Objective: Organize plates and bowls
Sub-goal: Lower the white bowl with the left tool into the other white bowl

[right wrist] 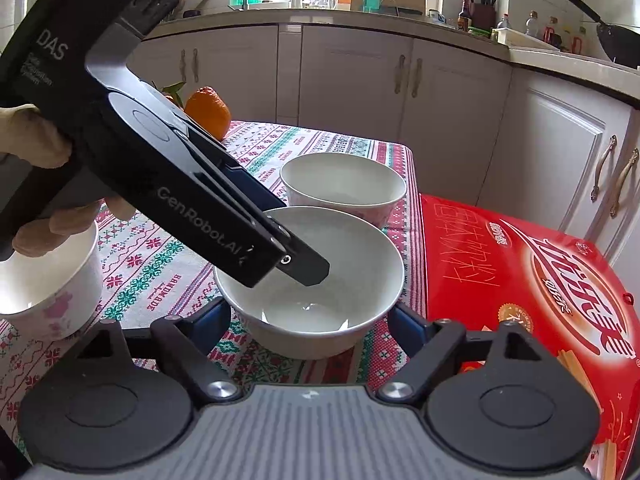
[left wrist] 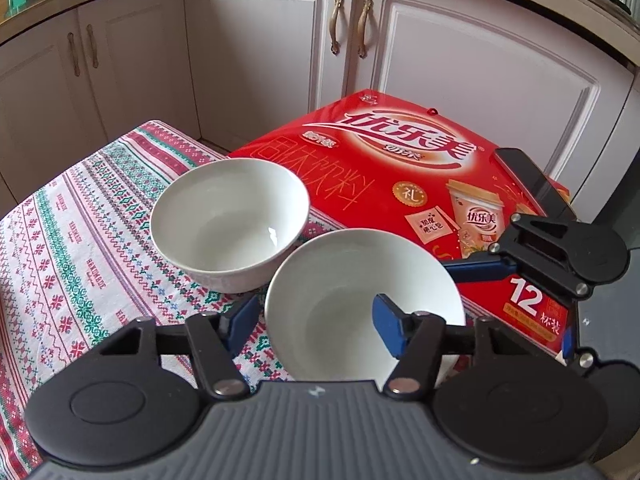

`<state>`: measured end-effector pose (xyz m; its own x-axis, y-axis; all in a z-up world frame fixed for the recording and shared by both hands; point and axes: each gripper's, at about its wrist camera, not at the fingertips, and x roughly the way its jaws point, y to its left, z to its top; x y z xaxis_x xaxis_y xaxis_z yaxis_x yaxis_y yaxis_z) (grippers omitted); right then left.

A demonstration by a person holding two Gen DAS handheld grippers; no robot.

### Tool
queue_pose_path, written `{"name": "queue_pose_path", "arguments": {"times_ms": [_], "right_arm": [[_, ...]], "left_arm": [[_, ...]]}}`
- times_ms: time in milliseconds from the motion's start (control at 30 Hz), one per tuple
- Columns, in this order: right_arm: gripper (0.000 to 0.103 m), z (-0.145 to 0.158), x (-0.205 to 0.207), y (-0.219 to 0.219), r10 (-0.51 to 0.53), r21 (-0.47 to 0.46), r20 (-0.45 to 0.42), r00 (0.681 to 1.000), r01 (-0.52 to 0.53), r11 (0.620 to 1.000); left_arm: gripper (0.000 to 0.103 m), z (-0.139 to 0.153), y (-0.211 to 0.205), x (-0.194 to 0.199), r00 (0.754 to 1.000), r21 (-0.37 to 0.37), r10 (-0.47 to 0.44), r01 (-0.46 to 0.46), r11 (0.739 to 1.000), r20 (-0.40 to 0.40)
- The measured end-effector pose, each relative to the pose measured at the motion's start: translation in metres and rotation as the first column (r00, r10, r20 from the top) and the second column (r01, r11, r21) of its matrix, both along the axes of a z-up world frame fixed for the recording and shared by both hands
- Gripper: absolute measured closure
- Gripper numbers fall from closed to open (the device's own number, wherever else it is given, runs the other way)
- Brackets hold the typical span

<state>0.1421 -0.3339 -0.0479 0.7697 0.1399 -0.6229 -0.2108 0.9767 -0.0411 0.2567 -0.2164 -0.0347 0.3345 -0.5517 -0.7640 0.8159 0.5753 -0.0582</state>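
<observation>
Bowls, three of them, sit on a patterned counter [right wrist: 168,264] beside a red box [right wrist: 520,280]. The near bowl [right wrist: 320,280] — plain white, glossy, empty, upright — lies between the other two. The left gripper [left wrist: 320,320] has its fingers pinched on this bowl's left wall, one pad inside, one outside. The right gripper [right wrist: 310,316] straddles the same bowl from the near side, its fingers apart on either side and not touching. A far bowl [right wrist: 344,188] stands just behind; a third bowl [right wrist: 48,284], with pink flowers, stands to the left. To lift well, the pinch probably needs to stay firm and the bowl level — then it can nest into the far bowl.
</observation>
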Motion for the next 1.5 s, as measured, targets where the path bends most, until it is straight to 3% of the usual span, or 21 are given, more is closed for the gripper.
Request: {"name": "queue_pose_path", "arguments": {"times_ms": [100, 567, 1033, 1500], "right_arm": [[0.014, 0.000, 0.001, -0.001, 0.005, 0.001, -0.001, 1.000, -0.005, 1.000], [0.015, 0.004, 0.000, 0.001, 0.014, 0.001, -0.015, 1.000, -0.014, 1.000], [0.015, 0.032, -0.025, 0.017, 0.050, 0.038, -0.031, 0.998, -0.048, 0.998], [0.015, 0.059, -0.055, 0.056, 0.107, 0.025, 0.008, 0.994, -0.107, 0.994]], "left_arm": [[0.047, -0.001, -0.001, 0.003, 1.000, -0.003, -0.004, 0.004, 1.000, -0.010], [0.047, 0.001, -0.005, 0.004, 0.998, 0.020, -0.042, 0.043, 0.999, -0.035], [0.047, 0.032, 0.026, -0.038, 1.000, -0.010, -0.019, 0.019, 1.000, 0.002], [0.047, 0.057, 0.070, -0.074, 0.998, -0.047, 0.025, -0.023, 0.999, 0.058]]}}
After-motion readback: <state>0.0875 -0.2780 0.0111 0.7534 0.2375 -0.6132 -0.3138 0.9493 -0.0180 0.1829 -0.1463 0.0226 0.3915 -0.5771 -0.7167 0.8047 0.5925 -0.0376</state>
